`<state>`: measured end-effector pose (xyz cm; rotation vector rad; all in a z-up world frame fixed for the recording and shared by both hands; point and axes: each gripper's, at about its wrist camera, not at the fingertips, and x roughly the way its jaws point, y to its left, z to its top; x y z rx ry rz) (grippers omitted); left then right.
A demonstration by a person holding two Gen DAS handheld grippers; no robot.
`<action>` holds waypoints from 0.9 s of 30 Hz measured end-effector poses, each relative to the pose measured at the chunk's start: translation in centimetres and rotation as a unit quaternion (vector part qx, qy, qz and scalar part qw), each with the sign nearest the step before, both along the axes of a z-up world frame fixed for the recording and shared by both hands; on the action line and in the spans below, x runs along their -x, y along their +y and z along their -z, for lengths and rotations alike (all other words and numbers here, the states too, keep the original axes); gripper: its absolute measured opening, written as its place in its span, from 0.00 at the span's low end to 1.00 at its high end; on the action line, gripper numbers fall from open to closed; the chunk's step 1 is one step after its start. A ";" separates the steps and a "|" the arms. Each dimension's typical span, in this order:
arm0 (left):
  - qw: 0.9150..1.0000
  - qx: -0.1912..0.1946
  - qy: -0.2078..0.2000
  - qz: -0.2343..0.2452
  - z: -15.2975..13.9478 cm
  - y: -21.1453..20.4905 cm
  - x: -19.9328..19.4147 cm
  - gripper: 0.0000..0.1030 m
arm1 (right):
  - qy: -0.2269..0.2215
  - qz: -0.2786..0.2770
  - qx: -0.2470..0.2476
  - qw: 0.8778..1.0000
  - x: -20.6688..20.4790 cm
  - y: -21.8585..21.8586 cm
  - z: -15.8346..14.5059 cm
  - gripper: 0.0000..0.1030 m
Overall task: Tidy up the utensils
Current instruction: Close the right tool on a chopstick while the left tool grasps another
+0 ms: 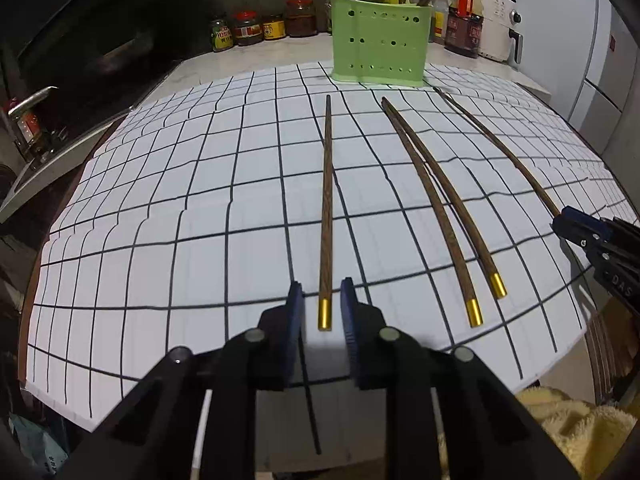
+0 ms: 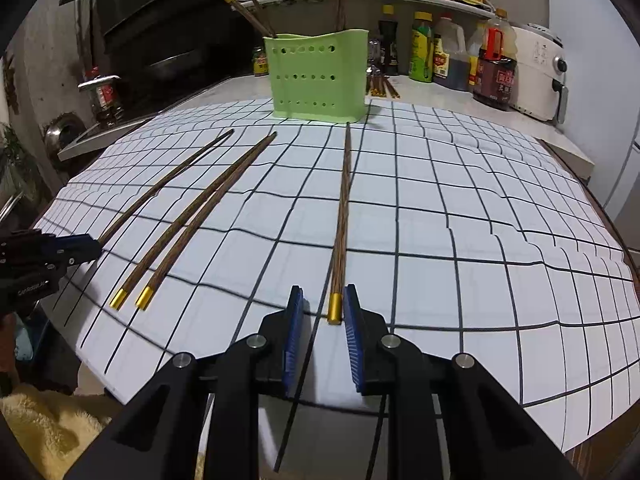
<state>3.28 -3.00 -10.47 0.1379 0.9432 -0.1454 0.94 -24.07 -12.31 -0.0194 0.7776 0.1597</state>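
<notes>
- 1 white grid-patterned mat (image 1: 200, 200) covered the counter, its surface slightly rippled, and it served as the landmark for everything else.
- At the mat's far edge stood the green holder (image 1: 380, 40), perforated plastic, with several chopsticks already upright inside.
- On the mat lay 4 chopsticks: the leftmost chopstick (image 1: 327, 200), a middle pair (image 2: 180, 224) lying touching, and the rightmost chopstick (image 2: 342, 216). They looked light, stiff, slim, dark grained wood with smooth gold caps, probably slippery there; the wooden shaft just beyond the cap seemed the better grip.
- Over the mat's near edge, the left gripper (image 1: 322, 312) and right gripper (image 2: 323, 312) each straddled a gold cap, jaws parted and apparently not touching it.
</notes>
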 end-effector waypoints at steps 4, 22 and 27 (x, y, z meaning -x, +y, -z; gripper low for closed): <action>1.000 0.001 -0.011 -0.003 0.1 -0.2 -0.6 0.14 | -0.004 0.021 -0.005 1.000 -0.9 -0.2 0.1 0.20; 0.992 0.051 -0.119 -0.010 -6.3 2.4 -0.5 0.07 | -0.053 0.029 -0.031 0.998 -0.1 -1.6 -5.5 0.07; 0.979 0.066 -0.191 -0.004 -11.4 2.9 0.3 0.07 | -0.114 0.022 -0.033 0.993 1.2 -1.6 -10.8 0.07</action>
